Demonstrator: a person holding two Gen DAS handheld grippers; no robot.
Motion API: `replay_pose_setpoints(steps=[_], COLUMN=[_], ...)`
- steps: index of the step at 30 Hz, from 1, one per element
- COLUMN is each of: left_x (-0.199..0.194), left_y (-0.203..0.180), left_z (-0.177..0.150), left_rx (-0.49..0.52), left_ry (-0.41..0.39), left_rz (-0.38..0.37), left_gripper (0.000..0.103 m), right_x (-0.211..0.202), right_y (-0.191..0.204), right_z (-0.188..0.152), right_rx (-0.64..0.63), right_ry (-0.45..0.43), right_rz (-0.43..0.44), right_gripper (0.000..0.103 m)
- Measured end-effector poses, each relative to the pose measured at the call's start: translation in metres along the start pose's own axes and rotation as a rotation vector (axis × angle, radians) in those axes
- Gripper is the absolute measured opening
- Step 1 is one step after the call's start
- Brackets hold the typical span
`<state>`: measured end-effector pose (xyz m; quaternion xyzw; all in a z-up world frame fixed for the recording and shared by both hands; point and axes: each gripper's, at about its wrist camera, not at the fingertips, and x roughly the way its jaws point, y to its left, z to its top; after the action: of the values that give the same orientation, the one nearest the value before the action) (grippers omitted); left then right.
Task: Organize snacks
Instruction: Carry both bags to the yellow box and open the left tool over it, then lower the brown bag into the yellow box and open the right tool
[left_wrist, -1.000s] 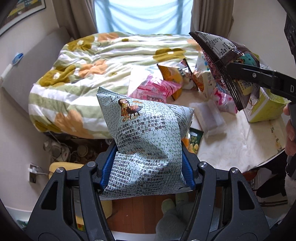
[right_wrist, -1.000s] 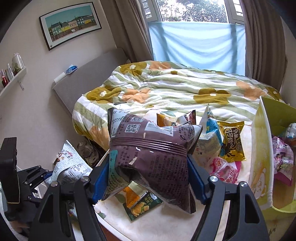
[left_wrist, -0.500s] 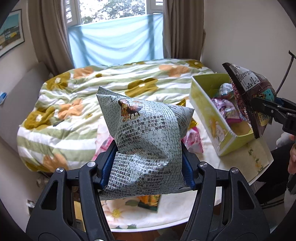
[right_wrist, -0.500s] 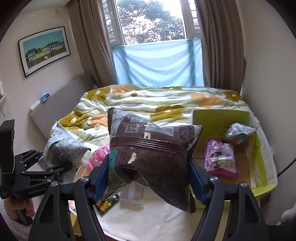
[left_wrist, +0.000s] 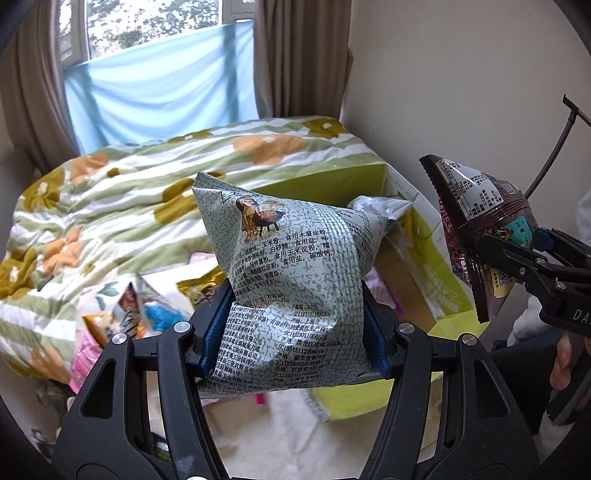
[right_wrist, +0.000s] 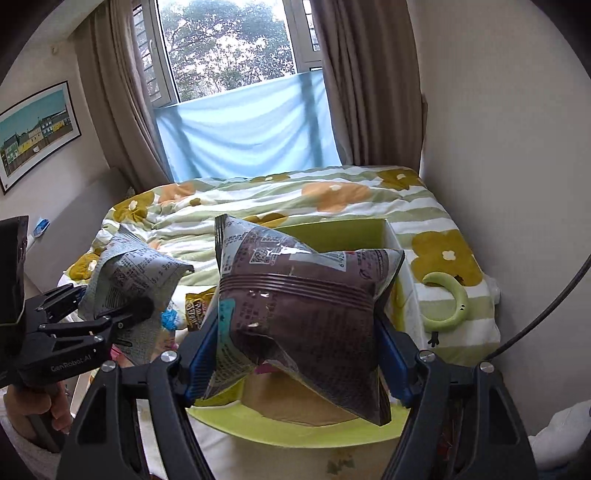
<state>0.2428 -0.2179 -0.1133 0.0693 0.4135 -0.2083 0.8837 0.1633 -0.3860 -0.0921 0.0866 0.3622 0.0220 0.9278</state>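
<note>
At the far left of the scene, loose snack packets (left_wrist: 122, 317) lie scattered on the white tabletop (left_wrist: 280, 435) beside the floral duvet (left_wrist: 110, 192), so the sorting looks only partly done. The left gripper (left_wrist: 295, 328) is clamped on a grey-green snack bag (left_wrist: 291, 291) printed with black text and a small cartoon figure; its blue pads press into the bag's lower half and the puffed top stands upright above the jaws. In the right wrist view the same bag hangs in the air off to the left, short of the box. To the right, the right gripper (right_wrist: 291, 354) is closed on a dark brown snack bag (right_wrist: 299, 325), which is held over the open yellow-green cardboard box (right_wrist: 332, 229). At least one silvery packet (left_wrist: 376, 206) and something pink already lie inside the box. The step in hand appears to be the carry and drop: both bags are lifted and brought toward the box. The brown bag seems ready for release, which calls for lowering it a little inside the walls and parting the jaws. The grey-green bag probably needs to travel further right, clear of the other gripper, before it can be let go.
</note>
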Motion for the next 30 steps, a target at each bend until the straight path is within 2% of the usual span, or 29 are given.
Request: replay_pose_setpoints(steps=[5, 7, 8, 9, 10, 15, 22, 25, 30], left_x=[0.048, 0.059, 0.063, 0.066, 0.068, 0.057, 0.030, 0.020, 0.008], left_y=[-0.038, -0.050, -0.052, -0.055, -0.059, -0.053, -0.020, -0.010, 0.002], left_z=[0.002, -0.003, -0.006, -0.008, -0.010, -0.022, -0.027, -0.028, -0.034], left_rx=[-0.024, -0.033, -0.029, -0.019, -0.008, -0.010, -0.093, -0.112, -0.126], left_ry=[0.077, 0.088, 0.092, 0.103, 0.110, 0.108, 0.076, 0.074, 0.083], left_rz=[-0.032, -0.045, -0.036, -0.019, 0.002, 0.029, 0.056, 0.077, 0.097], left_gripper=[0.059, 0.064, 0.077, 0.099, 0.102, 0.102, 0.102, 0.102, 0.102], right_x=[0.013, 0.018, 0.020, 0.023, 0.025, 0.031, 0.036, 0.044, 0.058], right_y=[-0.037, -0.048, -0.052, -0.057, -0.060, -0.063, -0.049, -0.039, -0.022], right_z=[0.007, 0.008, 0.009, 0.010, 0.011, 0.012, 0.011, 0.009, -0.004], right_rx=[0.020, 0.024, 0.026, 0.028, 0.029, 0.031, 0.036, 0.073, 0.148], right_ry=[0.037, 0.049, 0.054, 0.059, 0.062, 0.068, 0.080, 0.110, 0.143], right_rz=[0.018, 0.026, 0.030, 0.034, 0.039, 0.062, 0.110, 0.142, 0.120], right_gripper=[0.071, 0.071, 0.071, 0.071, 0.071, 0.071, 0.072, 0.073, 0.074])
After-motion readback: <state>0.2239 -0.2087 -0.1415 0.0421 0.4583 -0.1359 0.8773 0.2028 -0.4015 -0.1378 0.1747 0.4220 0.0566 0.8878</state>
